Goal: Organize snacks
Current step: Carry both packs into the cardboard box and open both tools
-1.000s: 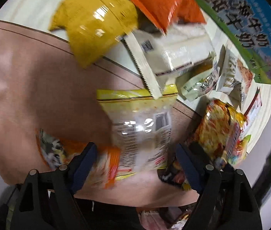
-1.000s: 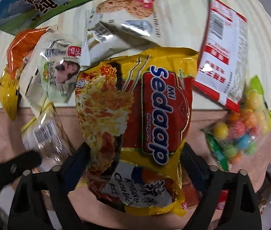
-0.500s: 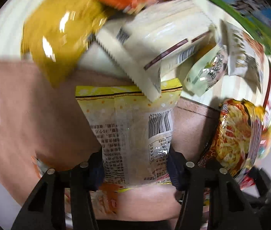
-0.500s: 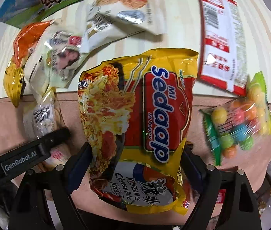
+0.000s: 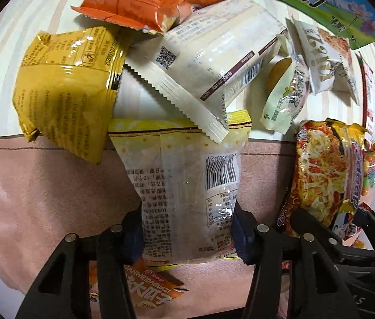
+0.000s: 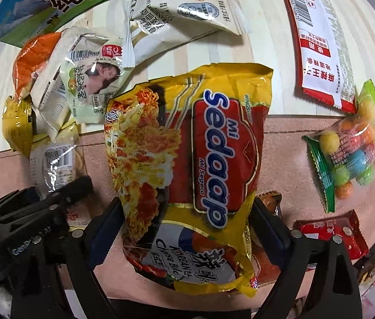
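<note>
Two claws: I see both, each one closed on a packet.
Left claw: my blue pads press the two sides of the pale yellow packet; its barcode side faces my camera.
Right claw: the pads hold the lower part of the Sedaap noodle packet, which stands up from the claw.
Under the claws: a pink mat lies on the light desk.
Near the left claw: an orange seed packet lies on the mat below it.
Farther, left view: a cream packet overlaps the top of the pale yellow packet; a yellow bag is beside it.
Farther, right view: a candy ball bag lies well apart from the noodles, and a red-white sachet lies on the desk.
</note>
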{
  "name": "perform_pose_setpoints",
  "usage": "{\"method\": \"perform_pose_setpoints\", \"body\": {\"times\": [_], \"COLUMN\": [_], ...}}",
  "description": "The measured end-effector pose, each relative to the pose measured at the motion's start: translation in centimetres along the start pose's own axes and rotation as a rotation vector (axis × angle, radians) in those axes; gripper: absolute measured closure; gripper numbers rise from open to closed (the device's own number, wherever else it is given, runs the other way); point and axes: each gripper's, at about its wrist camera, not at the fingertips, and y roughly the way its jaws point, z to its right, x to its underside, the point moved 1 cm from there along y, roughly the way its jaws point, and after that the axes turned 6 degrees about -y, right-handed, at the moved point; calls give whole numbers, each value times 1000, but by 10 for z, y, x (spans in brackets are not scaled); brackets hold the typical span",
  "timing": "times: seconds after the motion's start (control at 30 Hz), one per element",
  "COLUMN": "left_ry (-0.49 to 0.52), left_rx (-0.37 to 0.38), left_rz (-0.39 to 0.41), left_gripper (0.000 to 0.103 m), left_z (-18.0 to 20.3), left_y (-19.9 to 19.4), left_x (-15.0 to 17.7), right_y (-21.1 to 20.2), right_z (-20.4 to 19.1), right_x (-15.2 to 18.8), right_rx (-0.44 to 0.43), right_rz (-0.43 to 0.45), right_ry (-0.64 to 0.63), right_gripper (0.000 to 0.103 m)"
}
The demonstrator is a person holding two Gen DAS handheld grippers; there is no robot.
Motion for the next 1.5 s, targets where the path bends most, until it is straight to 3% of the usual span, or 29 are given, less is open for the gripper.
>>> {"method": "perform_pose_setpoints", "body": {"times": [0.17, 0.33, 0.5, 0.73, 0.93, 1.13, 1.3, 1.43, 1.5], "left_ry": [-10, -32, -25, -2, 25, 29, 36, 20, 3], "left_rx": [8, 18, 57, 143, 195, 200, 177, 171, 184], "left_rz": [17, 40, 83, 220, 289, 321, 266, 167, 125], "left_gripper": [60, 60, 60, 60, 60, 60, 60, 60, 60], "left_z": [-8, -13, -13, 5, 41, 53, 59, 54, 47], "left_y": [-13, -40, -89, -188, -218, -240, -215, -169, -153], "left_x": [16, 41, 52, 31, -34, -132, -215, -274, -288], "right_y": [-7, -26, -54, -128, -198, -232, -211, -187, -164], "right_z": [-13, -20, -18, -20, -14, -1, 1, -8, -8], "right_x": [16, 39, 45, 24, -31, -124, -220, -267, -294], "right_rx": [13, -58, -144, -243, -318, -285, -250, -229, -212], "right_rz": [30, 38, 86, 191, 312, 407, 378, 320, 278], "right_ry": [-26, -46, -65, -82, -83, -74, -84, -94, -94], "right_gripper": [16, 16, 16, 16, 16, 16, 16, 16, 16]}}
